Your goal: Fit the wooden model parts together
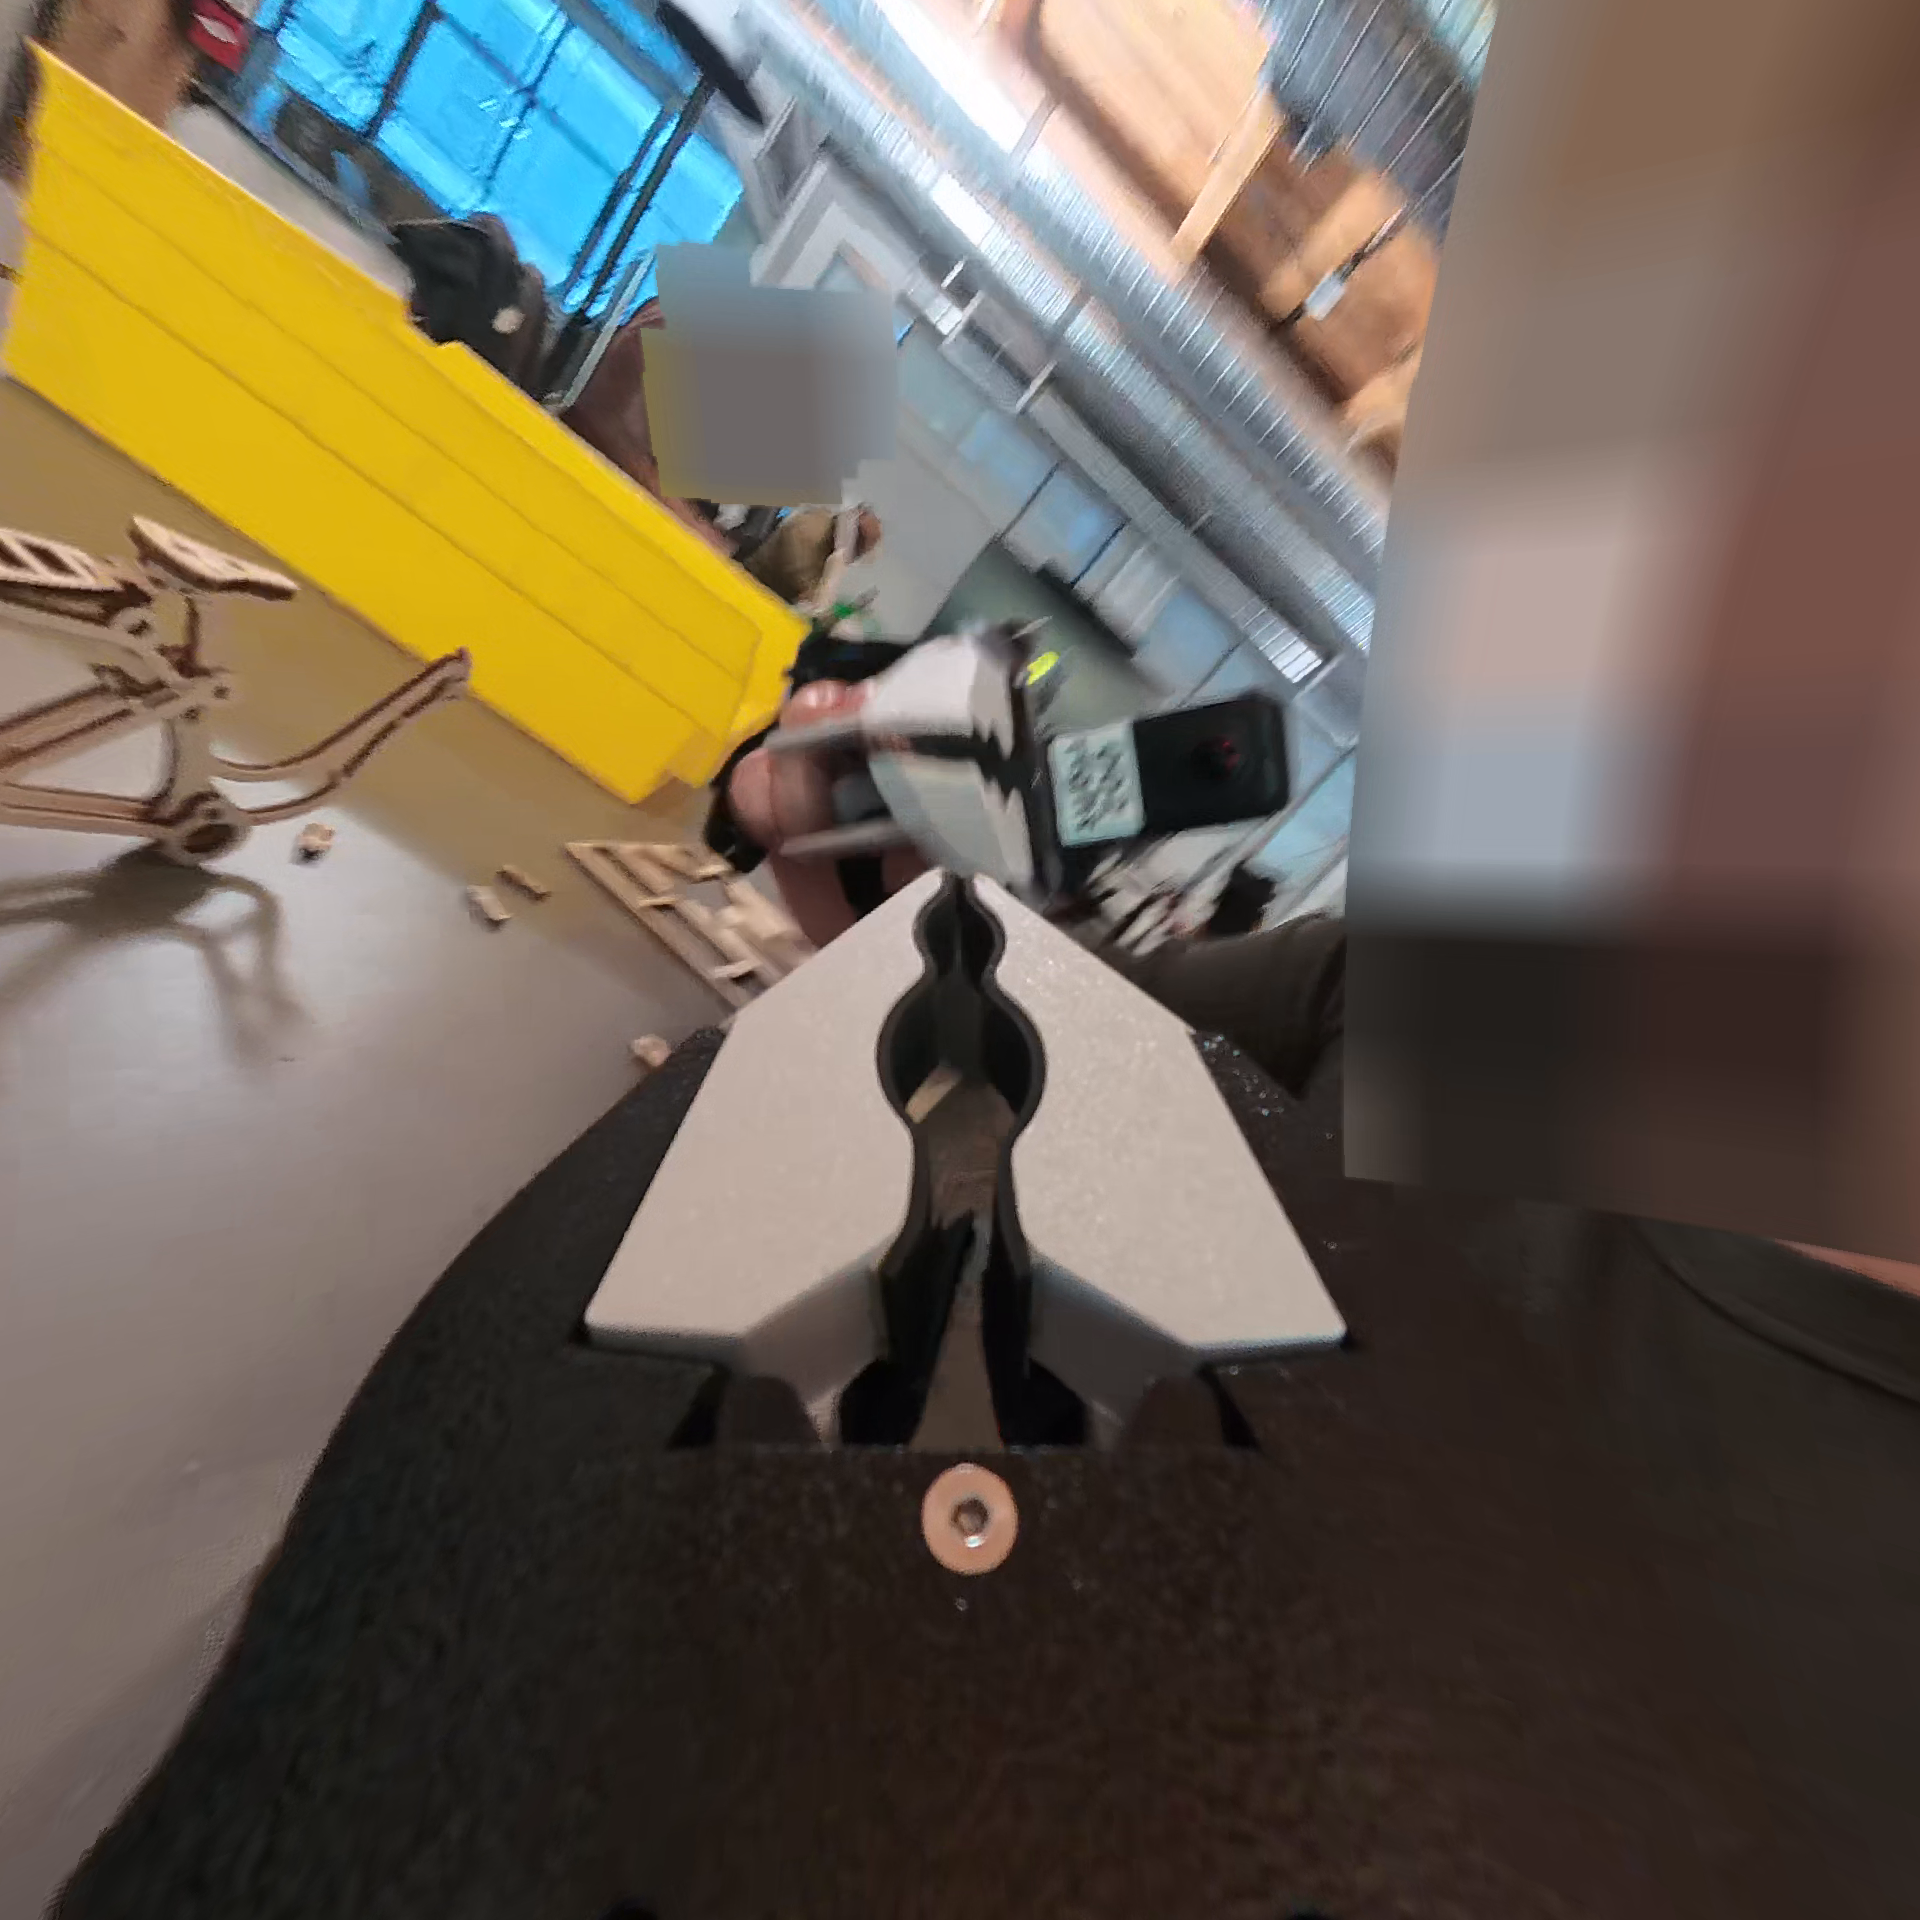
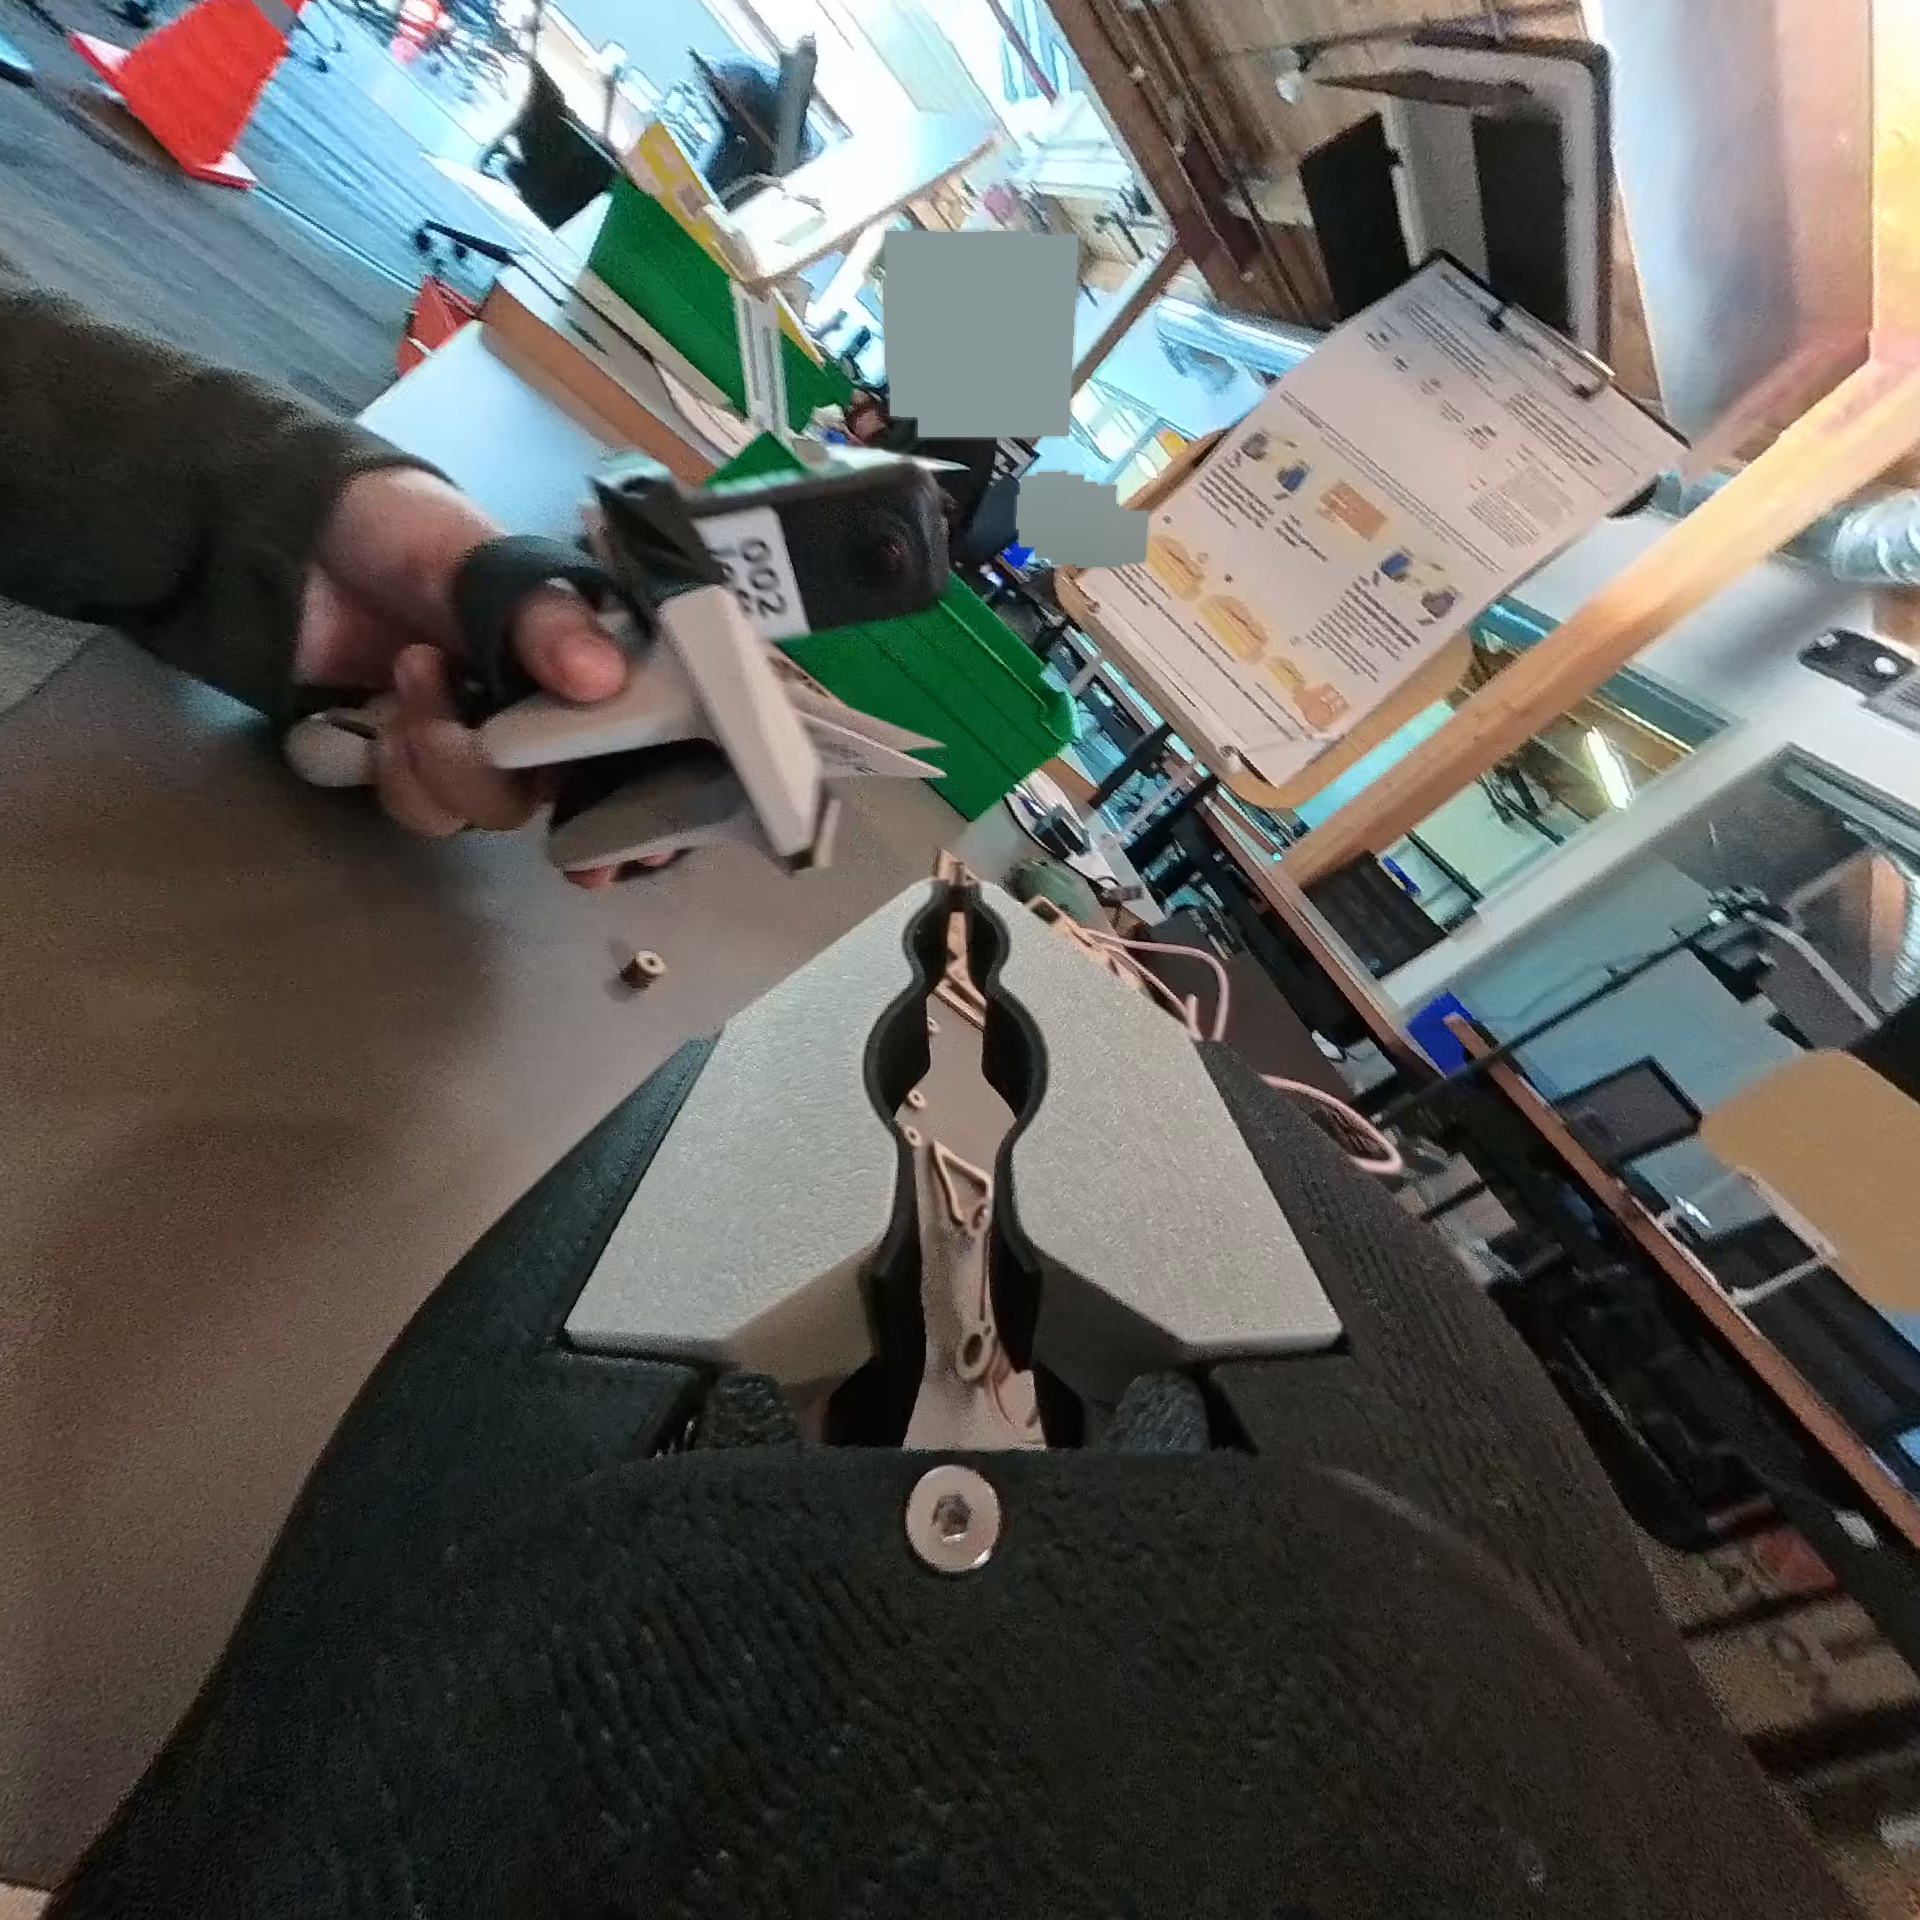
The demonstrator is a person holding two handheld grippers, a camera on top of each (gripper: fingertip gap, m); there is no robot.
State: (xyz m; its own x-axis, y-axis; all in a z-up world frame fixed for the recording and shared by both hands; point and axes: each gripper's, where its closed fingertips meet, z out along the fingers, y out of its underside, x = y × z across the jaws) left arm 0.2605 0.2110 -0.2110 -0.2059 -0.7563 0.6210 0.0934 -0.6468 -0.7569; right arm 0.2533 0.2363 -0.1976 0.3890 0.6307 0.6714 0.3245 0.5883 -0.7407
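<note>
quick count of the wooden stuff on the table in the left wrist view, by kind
built wooden frame: 1
cut-out wooden sheet: 1
small loose wooden bits: 4
total: 6

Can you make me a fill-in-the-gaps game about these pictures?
1. The stacked bins in the left wrist view are coloured ___.
2. The bin nearest the printed page is coloured ___.
3. The half-built model standing on the table is made of ___.
4. The printed page is held on a ___.

Missing words: yellow, green, wood, clipboard.
</note>
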